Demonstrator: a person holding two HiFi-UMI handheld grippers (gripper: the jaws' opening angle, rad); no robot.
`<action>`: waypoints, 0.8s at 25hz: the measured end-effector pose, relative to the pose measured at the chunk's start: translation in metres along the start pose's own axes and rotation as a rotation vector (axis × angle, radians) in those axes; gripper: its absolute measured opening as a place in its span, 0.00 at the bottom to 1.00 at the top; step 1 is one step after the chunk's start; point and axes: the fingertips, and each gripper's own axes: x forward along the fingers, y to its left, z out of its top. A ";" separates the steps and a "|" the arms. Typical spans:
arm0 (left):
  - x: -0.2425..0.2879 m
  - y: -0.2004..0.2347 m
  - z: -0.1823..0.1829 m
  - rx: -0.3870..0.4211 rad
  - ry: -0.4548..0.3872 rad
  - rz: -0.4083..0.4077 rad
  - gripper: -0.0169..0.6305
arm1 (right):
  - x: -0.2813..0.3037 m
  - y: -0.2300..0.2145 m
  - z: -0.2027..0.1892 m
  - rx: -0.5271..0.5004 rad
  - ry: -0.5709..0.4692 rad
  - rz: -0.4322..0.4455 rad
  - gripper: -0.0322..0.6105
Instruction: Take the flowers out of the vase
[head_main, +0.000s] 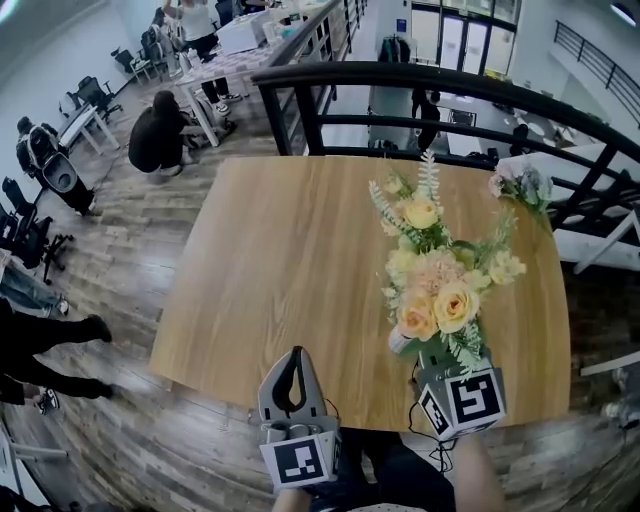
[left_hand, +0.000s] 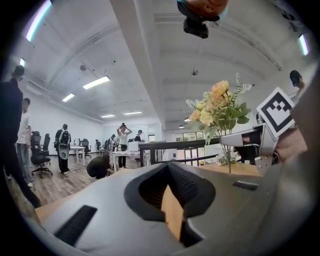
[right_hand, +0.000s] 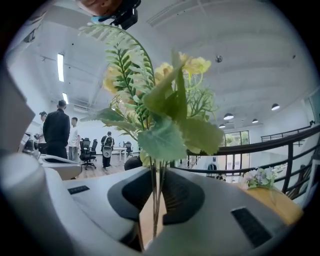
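- The right claw (right_hand: 156, 200) is closed on the flowers (head_main: 432, 290), pinching their thin green stems (right_hand: 159, 175) between its two jaws.
- The bunch stands upright out of that claw: yellow and peach roses with pale green leaves and a fern frond on top.
- From above, the flowers hang over the near right part of the wooden tabletop (head_main: 280, 260), just beyond its near edge.
- In the left gripper view the stem ends hang below the right claw, close above the wood.
- The left claw (head_main: 295, 362) is at the near edge of the tabletop, to the left of the flowers and well apart from them.
- Its jaws are drawn together at the tips and hold nothing. Only a sliver of tabletop shows through the slot behind them.
- Both claws point level, away from the person holding them.
- A second, smaller bunch (head_main: 522, 185) of pale pink and green lies at the far right corner of the tabletop.
- A black railing (head_main: 400, 75) curves behind the tabletop.
- Off to the left, a person in dark clothes (head_main: 158, 135) crouches on the wooden floor.
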 end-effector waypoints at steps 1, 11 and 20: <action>0.001 -0.002 0.000 0.002 0.004 -0.007 0.07 | -0.001 -0.002 0.003 0.004 0.000 -0.009 0.14; 0.013 -0.027 0.013 0.017 0.007 -0.095 0.07 | -0.024 -0.030 0.023 0.054 0.005 -0.123 0.14; 0.022 -0.068 0.022 -0.001 -0.023 -0.186 0.07 | -0.064 -0.060 0.012 0.078 0.021 -0.229 0.14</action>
